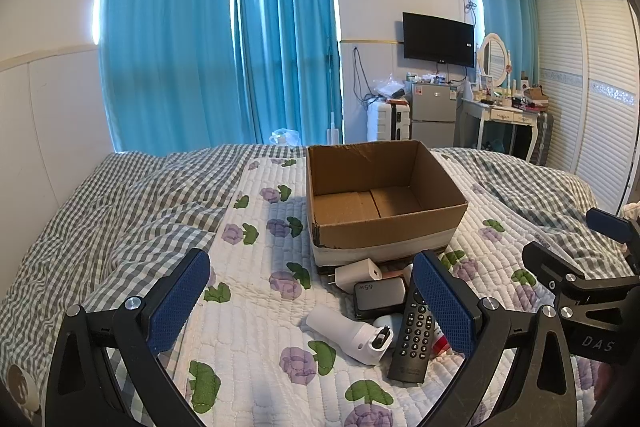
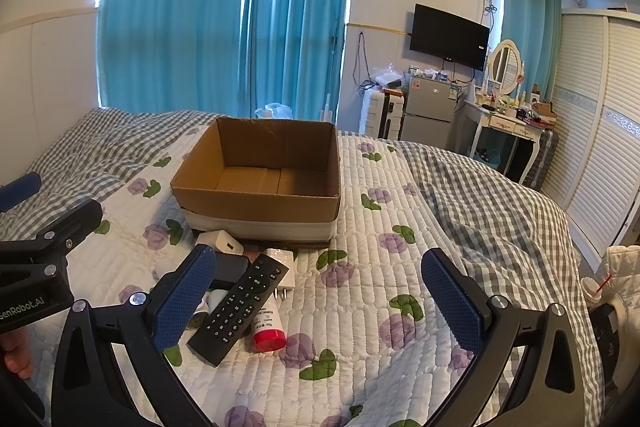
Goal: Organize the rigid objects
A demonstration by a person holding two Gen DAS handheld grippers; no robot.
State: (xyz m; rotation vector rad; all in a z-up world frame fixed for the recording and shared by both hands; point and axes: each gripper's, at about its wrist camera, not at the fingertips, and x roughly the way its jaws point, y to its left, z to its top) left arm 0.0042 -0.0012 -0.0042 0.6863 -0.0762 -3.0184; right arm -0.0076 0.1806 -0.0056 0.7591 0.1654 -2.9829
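Remote (image 1: 413,337) black with white-marked keys, lying on the quilted bed (image 1: 256,307) amid white chargers before the open cardboard box (image 1: 384,227); grey power bank (image 1: 378,294) marked "65W"; left tool (image 1: 312,303) spread wide, holding nothing | right view: remote (image 2: 240,307) beside red-capped bottle (image 2: 268,327); right tool (image 2: 320,299) wide apart, holding nothing; "GenRobot.AI" partly readable on left tool body

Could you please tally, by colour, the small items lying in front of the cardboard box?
White: 4, charger, plug adapter, handheld device, red-capped tube
Black or dark: 2, remote, power bank
Pale, partly hidden: 1
Total: 7
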